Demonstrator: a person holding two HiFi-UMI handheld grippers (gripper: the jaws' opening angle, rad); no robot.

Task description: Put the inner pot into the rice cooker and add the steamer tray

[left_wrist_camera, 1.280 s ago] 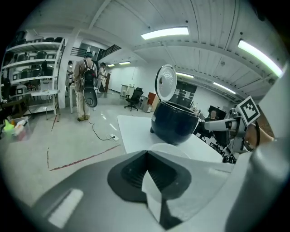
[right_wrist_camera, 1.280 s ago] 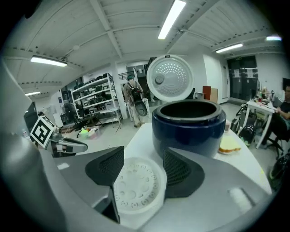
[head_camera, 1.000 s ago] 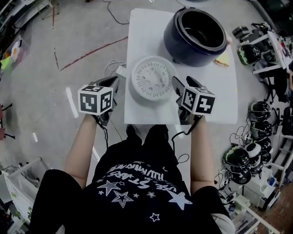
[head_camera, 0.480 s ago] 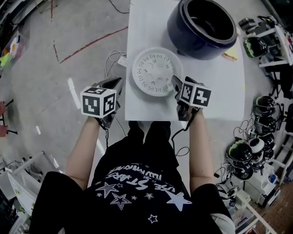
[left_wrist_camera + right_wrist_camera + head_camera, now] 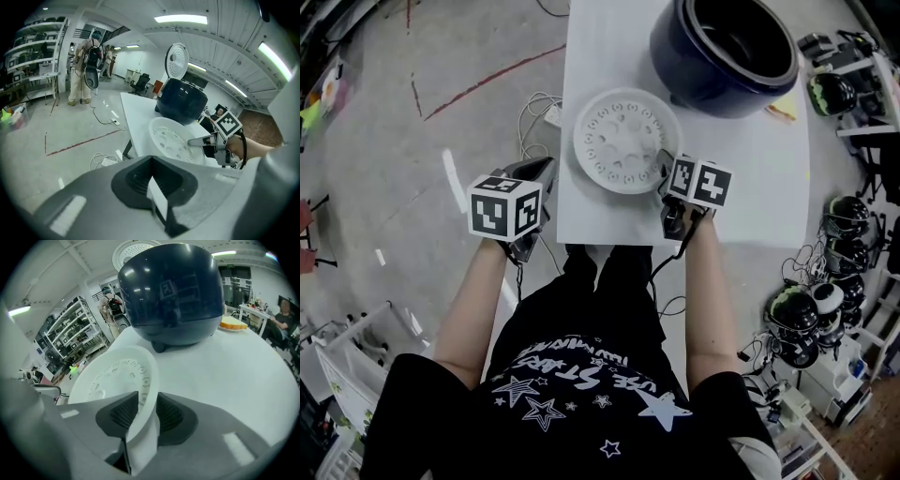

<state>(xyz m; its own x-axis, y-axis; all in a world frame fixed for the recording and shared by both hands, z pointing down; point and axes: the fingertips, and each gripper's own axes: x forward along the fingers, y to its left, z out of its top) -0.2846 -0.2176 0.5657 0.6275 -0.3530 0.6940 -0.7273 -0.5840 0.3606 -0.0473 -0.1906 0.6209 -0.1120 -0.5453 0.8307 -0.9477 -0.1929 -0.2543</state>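
step: grab tray | R gripper [image 5: 667, 178] jaws had just been closing, clamped on near rim of steamer tray [image 5: 623, 141] | tray lay flat on surface [image 5: 750, 169] near open rice cooker [image 5: 722, 52] | L gripper [image 5: 542, 171] was shut, empty (hung off surface's left edge) | adv: needed firm bite, level lift.

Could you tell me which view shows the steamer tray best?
The head view: nearly the whole steamer tray shows from above, holes included. The left gripper view shows it obliquely; the right gripper view, close and foreshortened.
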